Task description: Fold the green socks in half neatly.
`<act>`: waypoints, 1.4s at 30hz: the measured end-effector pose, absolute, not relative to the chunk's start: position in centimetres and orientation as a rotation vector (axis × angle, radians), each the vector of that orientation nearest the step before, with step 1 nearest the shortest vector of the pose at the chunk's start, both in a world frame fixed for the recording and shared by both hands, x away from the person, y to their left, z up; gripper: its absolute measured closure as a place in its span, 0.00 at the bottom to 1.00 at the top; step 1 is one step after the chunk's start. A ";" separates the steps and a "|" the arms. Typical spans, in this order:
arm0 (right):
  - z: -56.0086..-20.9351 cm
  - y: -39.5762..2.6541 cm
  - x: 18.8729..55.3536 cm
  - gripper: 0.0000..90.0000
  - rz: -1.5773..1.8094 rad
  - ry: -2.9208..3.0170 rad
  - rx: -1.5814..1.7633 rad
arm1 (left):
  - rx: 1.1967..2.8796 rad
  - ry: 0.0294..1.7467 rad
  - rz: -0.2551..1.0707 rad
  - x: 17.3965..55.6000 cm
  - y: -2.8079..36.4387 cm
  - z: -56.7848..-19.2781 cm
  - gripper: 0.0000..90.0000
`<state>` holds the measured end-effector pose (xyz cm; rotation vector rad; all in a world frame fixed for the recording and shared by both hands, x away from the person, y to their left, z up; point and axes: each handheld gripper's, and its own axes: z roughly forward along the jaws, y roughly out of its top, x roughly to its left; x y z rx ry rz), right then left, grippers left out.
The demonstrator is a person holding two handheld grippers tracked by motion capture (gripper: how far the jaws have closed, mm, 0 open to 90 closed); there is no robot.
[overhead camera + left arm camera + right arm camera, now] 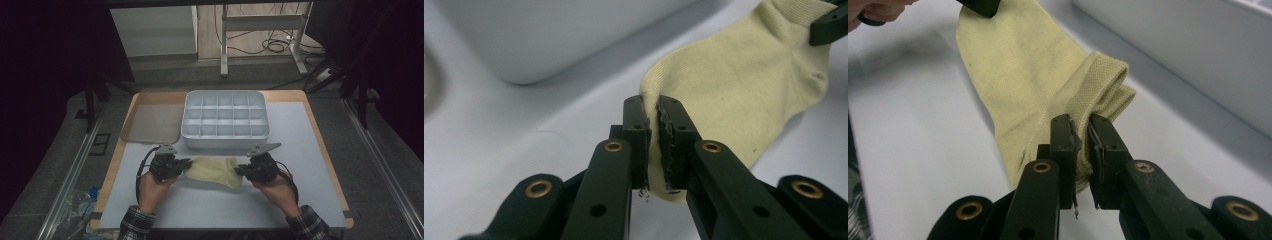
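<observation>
Currently divider box (225, 120) at 12 o'clock, compartments empty (lid (151, 123) at its 9). Sock (212, 171) stretched between left gripper (186, 165) and right gripper (242, 171), both clamped; left gripper view shows toe (659, 100) pinched, right gripper view the cuff (1098, 90).

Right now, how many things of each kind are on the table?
Socks: 1, a yellow sock
Trays with little compartments: 1, a white tray
Lids: 1, a clear lid
Mats: 1, a white mat
Total: 4
</observation>
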<state>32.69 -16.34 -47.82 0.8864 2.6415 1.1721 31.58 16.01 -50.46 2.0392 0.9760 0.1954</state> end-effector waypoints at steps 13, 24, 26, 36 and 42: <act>-49.5 -20.4 30.0 0.91 1.111 2.672 0.976 | 2.135 0.905 0.206 29.1 11.5 -51.7 0.92; -51.1 -21.1 29.9 0.83 1.071 2.666 0.993 | 2.135 0.941 0.287 28.9 11.1 -53.2 0.74; -51.0 -21.2 29.9 0.81 1.069 2.658 0.983 | 2.122 0.948 0.286 28.9 11.5 -53.1 0.74; -49.5 -19.7 30.8 0.91 1.090 2.592 0.940 | 2.103 0.975 0.231 29.0 11.4 -54.2 0.73; -50.0 -16.9 31.3 0.95 1.101 2.609 0.874 | 2.066 0.997 0.198 28.8 11.3 -54.4 0.84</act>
